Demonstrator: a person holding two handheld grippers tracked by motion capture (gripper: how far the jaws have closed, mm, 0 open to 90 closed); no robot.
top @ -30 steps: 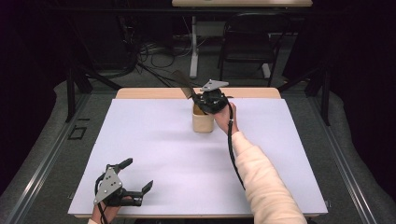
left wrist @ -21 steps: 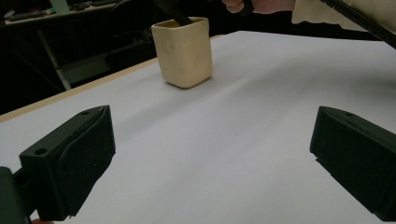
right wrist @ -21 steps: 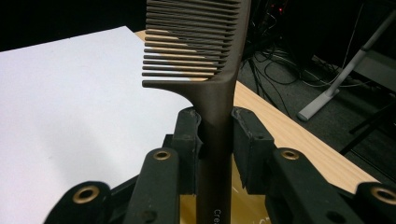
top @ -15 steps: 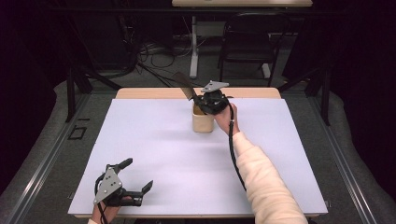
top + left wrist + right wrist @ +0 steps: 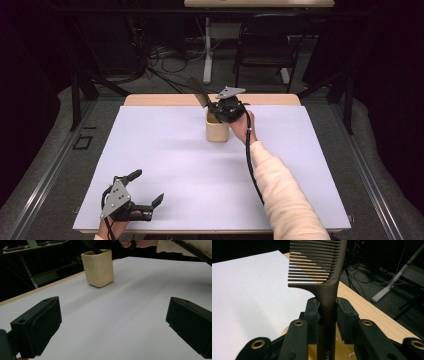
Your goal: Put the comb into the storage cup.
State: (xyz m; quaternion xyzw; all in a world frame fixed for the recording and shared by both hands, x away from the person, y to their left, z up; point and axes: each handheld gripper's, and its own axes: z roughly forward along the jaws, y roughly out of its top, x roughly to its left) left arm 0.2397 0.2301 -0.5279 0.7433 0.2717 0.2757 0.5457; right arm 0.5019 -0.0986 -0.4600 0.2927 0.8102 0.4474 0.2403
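While my right tool [image 5: 216, 106] pinches the dark comb [image 5: 322, 272] by its handle over the cream cup [image 5: 217, 129] at upper centre of the high view, I judge it mid-placement or mid-removal; next calls for a straight vertical move. My left tool [image 5: 145, 192] rests spread at lower left on the desk [image 5: 165, 165].

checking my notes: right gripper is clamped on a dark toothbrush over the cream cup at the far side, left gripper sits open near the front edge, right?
One thing is off: it is a comb, not a toothbrush. The right gripper view shows its row of teeth above the handle, with the right gripper clamped on that handle. The rest holds: it is over the cream cup, and the left gripper sits open near the front edge.
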